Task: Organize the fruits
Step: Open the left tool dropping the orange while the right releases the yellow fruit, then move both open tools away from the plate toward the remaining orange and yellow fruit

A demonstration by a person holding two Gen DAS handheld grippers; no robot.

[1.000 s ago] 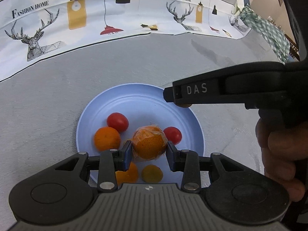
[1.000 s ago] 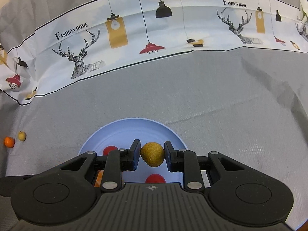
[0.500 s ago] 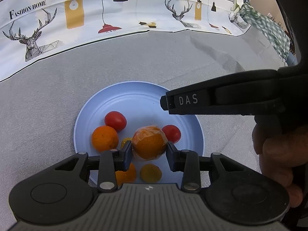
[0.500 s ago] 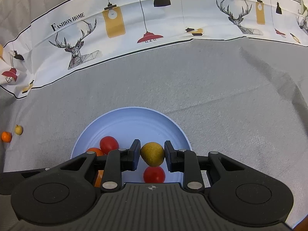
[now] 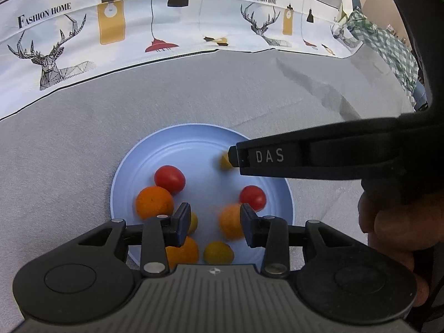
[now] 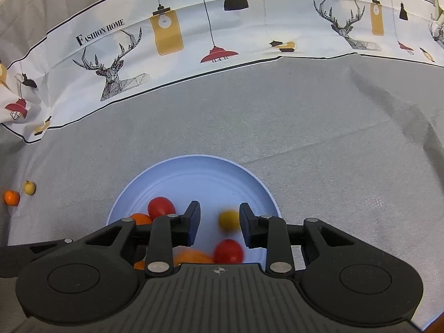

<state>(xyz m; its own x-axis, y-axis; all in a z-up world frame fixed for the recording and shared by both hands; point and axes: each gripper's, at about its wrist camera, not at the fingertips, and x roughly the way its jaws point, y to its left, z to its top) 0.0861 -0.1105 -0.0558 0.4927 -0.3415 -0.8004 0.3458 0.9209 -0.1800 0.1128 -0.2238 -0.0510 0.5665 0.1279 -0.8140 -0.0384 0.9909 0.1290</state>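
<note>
Both grippers hung over the plate [image 5: 130, 172], and both had let go! Left gripper [image 5: 213, 226] first: its jaws stood apart with the orange [image 5: 230, 222] blurred between them, close against the right pad yet, as far as I could judge, no longer pinched and dropping free toward the plate. Right gripper [image 6: 217, 223] was opening at that instant, and the yellow fruit [image 6: 228, 220] sat blurred in the gap, clear of both pads, so it was falling too. That made sense of the height: each tool tilted steeply down just above the dish, so a release would land inside the rim rather than bounce onto the cloth [image 5: 69, 144].

Biggest thing in play was that grey cloth with its deer-print border, then the pale blue plate sitting mid-table as the collecting spot. On it, seen from the left, lay a second orange [image 5: 154, 202] at the left side, a red tomato [image 5: 169, 179] touching it just behind, another tomato [image 5: 252, 197] to the right, and small yellow-orange pieces near the front edge, partly hidden by the gripper body.

Two strays remained, though! Far out at the left edge of the right view, a small orange fruit [image 6: 11, 197] and a pale yellow one [image 6: 29, 187] lay side by side on the cloth, well apart from the plate. By my reckoning the job was nearly done, those two left to fetch.
</note>
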